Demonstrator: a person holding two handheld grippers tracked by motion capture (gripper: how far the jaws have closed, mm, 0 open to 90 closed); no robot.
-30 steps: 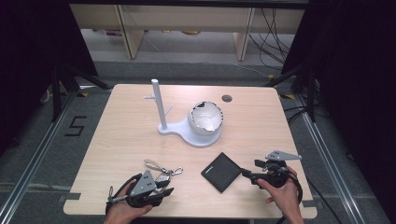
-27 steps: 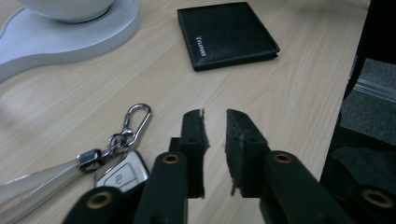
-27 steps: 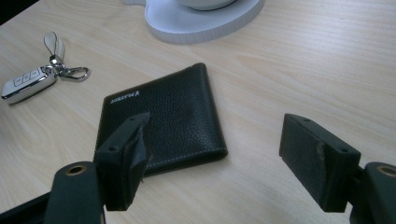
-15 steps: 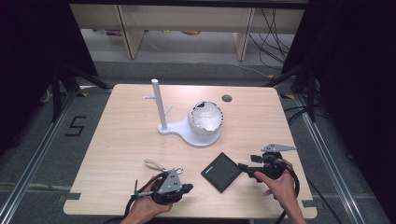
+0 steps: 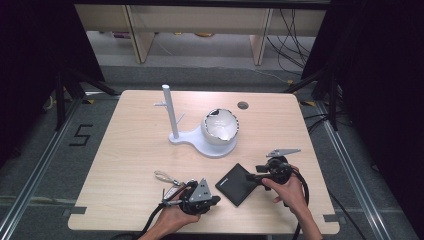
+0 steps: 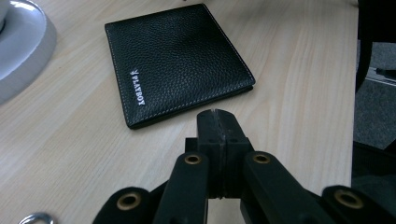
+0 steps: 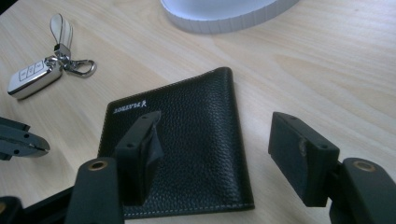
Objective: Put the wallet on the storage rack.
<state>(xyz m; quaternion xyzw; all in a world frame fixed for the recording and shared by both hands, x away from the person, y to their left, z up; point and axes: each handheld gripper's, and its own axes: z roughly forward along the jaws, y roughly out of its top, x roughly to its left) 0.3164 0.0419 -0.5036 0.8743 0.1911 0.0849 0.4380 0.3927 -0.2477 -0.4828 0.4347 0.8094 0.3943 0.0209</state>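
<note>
The fingers of the right gripper (image 7: 219, 154) stand spread and have just been closing; the wallet (image 7: 182, 163) lies below them with no pad pressing on it. One finger (image 7: 140, 149) hangs over the leather, the other (image 7: 301, 156) over bare wood past the wallet's edge, so that edge sits between them. The wallet lies flat on the worktop (image 5: 130, 150), near its front edge, between the two hands and closer to the right one, its corner turned toward the person. The right hand (image 5: 285, 187) comes in low from the wallet's right side, the gripper pointing left across it. The left gripper (image 6: 218, 122) has its fingers pressed together on nothing, aimed at the wallet's near edge but clear of it. A key fob (image 7: 32, 77) lies apart, behind the left hand (image 5: 172, 220).
</note>
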